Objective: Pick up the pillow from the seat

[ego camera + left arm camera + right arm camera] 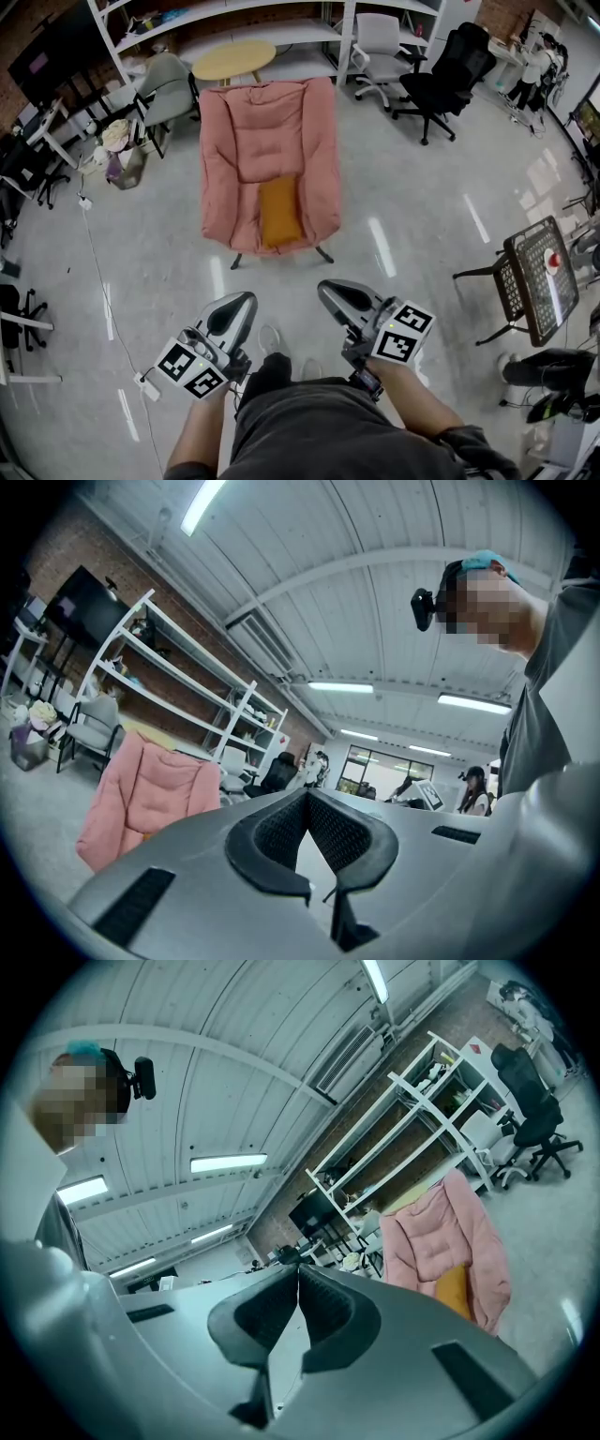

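Hidden from me: in the left gripper view the left gripper's own grey body is covering the seat of the pink armchair (141, 794), so I am not making out the pillow there.
Cut off: the black mesh side table (539, 277) is running out past the right edge of the head view, and my operator's torso is filling the bottom of it.
Hard to read: the things sitting on the white shelving (281, 23) are coming through too small for me to name.
Task's thing: the orange pillow (279, 213) is lying lengthwise on the front of the armchair's seat, leaning towards the backrest, well apart from both tools; I am also seeing it in the right gripper view (454, 1290).
Holder: the armchair (270, 159) is holding only that pillow.
Side table: something small and red (555, 260) is resting on its mesh top.
Left gripper (246, 298): I am seeing its jaws clenched tip to tip, gripping nothing.
Right gripper (326, 286): its jaws are likewise pressing together, empty.
Around: a round wooden table (233, 59) is standing just behind the armchair, a grey chair (169, 89) to its left, a black office chair (450, 70) to the right.
In the way: only bare floor is lying between the tools and the armchair; a thin cable (103, 281) is trailing off to the left.
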Action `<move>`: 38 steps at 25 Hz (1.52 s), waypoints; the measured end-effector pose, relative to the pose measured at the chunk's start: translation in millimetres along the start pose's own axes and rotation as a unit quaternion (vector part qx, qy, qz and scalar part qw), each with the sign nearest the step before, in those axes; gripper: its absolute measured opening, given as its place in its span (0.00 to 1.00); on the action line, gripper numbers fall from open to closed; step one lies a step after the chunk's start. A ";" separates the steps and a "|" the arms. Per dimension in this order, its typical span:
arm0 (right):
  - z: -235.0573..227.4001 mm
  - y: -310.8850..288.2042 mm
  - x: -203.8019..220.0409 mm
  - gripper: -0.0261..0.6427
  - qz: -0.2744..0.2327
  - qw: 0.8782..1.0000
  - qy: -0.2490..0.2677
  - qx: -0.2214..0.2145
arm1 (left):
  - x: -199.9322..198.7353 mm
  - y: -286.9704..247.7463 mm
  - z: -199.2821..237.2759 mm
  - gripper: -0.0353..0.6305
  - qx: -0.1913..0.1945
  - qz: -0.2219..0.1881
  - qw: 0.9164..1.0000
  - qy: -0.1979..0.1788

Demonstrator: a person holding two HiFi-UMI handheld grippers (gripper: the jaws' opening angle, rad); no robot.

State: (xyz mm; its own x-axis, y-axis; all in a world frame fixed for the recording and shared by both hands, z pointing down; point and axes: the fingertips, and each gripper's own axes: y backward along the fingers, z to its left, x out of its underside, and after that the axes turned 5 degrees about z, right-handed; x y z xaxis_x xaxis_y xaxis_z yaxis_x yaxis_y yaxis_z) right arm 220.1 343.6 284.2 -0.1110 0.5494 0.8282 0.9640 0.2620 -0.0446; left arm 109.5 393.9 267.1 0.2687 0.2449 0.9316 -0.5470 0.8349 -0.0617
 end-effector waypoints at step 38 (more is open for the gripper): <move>-115.5 -216.8 -50.2 0.06 0.016 0.996 -0.015 0.091 | -63.2 -67.0 256.7 0.07 0.058 0.027 0.997 0.047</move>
State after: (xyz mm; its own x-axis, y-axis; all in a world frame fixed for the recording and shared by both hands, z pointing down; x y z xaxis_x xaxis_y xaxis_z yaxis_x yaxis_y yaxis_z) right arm 44.5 167.6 316.9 -0.0905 0.5830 0.8074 0.9080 0.3813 -0.1736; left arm -74.4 196.0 304.3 0.3069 0.3374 0.8899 -0.6485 0.7585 -0.0639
